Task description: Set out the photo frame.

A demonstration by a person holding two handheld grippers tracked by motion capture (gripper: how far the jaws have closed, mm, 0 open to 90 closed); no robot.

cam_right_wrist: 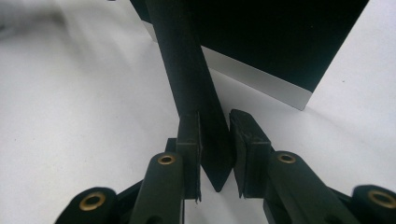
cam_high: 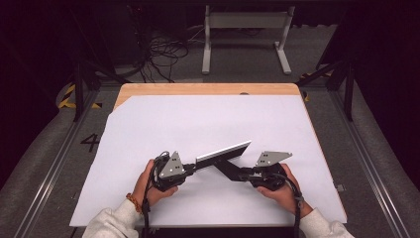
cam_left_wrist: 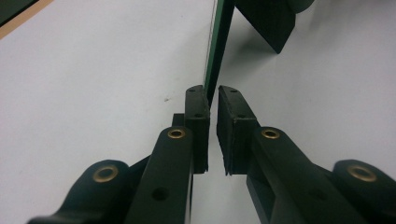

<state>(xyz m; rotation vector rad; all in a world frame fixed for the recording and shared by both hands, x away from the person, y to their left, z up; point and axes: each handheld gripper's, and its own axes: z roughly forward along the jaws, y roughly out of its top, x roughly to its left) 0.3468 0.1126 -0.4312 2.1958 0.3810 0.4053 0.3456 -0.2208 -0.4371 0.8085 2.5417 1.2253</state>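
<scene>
A thin flat panel [cam_high: 223, 151] with a pale face stands tilted on its edge on the white sheet [cam_high: 198, 124], between my two grippers. A black stand leg [cam_high: 229, 168] runs from its back toward the right. My left gripper [cam_high: 190, 167] is shut on the panel's left end. In the left gripper view the panel's thin edge [cam_left_wrist: 217, 46] enters between the pads at my left gripper's [cam_left_wrist: 210, 95] tips. My right gripper [cam_high: 243, 174] is shut on the stand leg. In the right gripper view the leg [cam_right_wrist: 184, 60] sits between my right gripper's [cam_right_wrist: 215, 123] pads, below the panel's dark back [cam_right_wrist: 271, 37].
The white sheet covers a wooden table whose bare edge [cam_high: 198, 89] shows at the back. Beyond it on the floor stand a white table frame [cam_high: 245, 22] and loose cables [cam_high: 163, 49]. Black posts [cam_high: 78, 91] flank the table.
</scene>
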